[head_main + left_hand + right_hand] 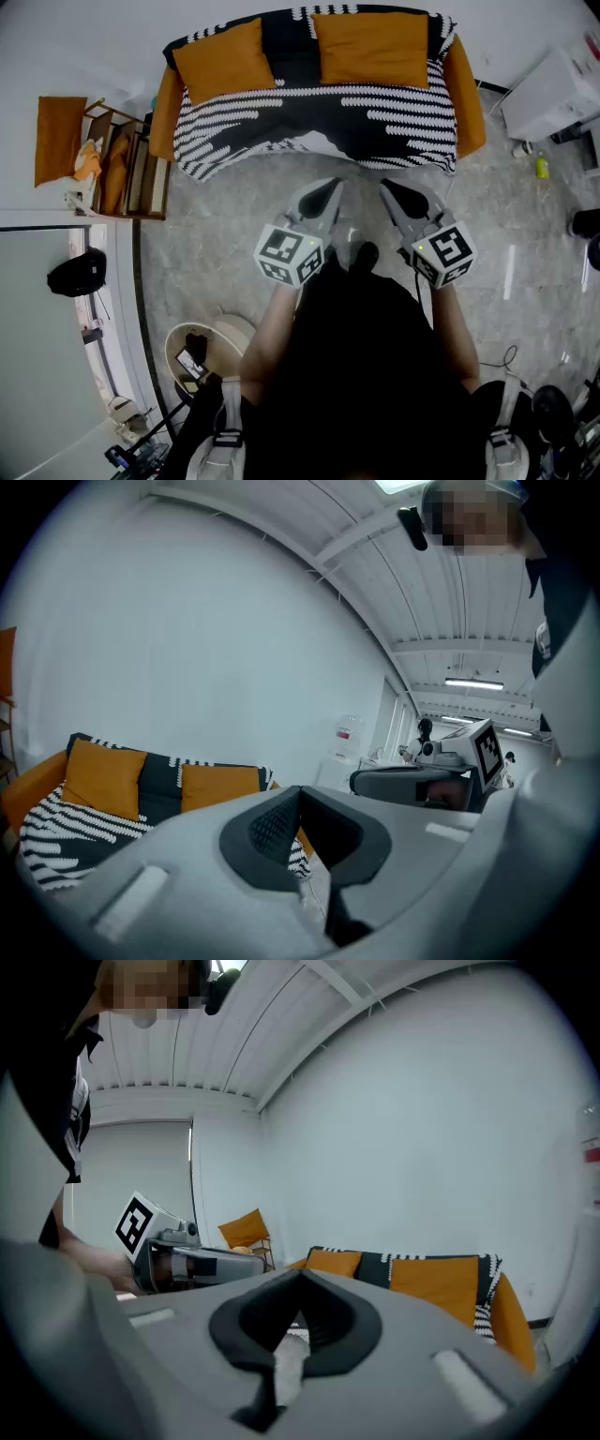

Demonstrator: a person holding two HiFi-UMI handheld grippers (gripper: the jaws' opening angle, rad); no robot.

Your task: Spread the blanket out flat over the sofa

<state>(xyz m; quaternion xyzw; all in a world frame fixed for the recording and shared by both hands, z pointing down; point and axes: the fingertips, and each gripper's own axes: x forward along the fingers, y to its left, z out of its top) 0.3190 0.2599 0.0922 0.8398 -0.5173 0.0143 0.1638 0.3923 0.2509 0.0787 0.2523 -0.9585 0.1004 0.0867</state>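
Note:
The black-and-white patterned blanket point(319, 117) lies draped over the seat and back of the orange sofa point(469, 89), with its front edge hanging toward the floor. Two orange cushions point(223, 58) point(373, 45) lean on the backrest on top of it. My left gripper point(330, 187) and right gripper point(389, 190) hover side by side over the floor just in front of the sofa. Both are shut, hold nothing, and do not touch the blanket. In the left gripper view the blanket point(56, 832) shows at lower left beyond the left gripper point(300, 794). In the right gripper view it point(375, 1267) shows beyond the right gripper point(298, 1283).
A wooden side rack point(127, 169) stands left of the sofa, next to an orange chair point(58, 136). A white box point(553, 89) and a yellow bottle point(542, 167) sit at the right. A black bag point(75, 272) and a round stool point(202, 352) are at lower left on the grey floor.

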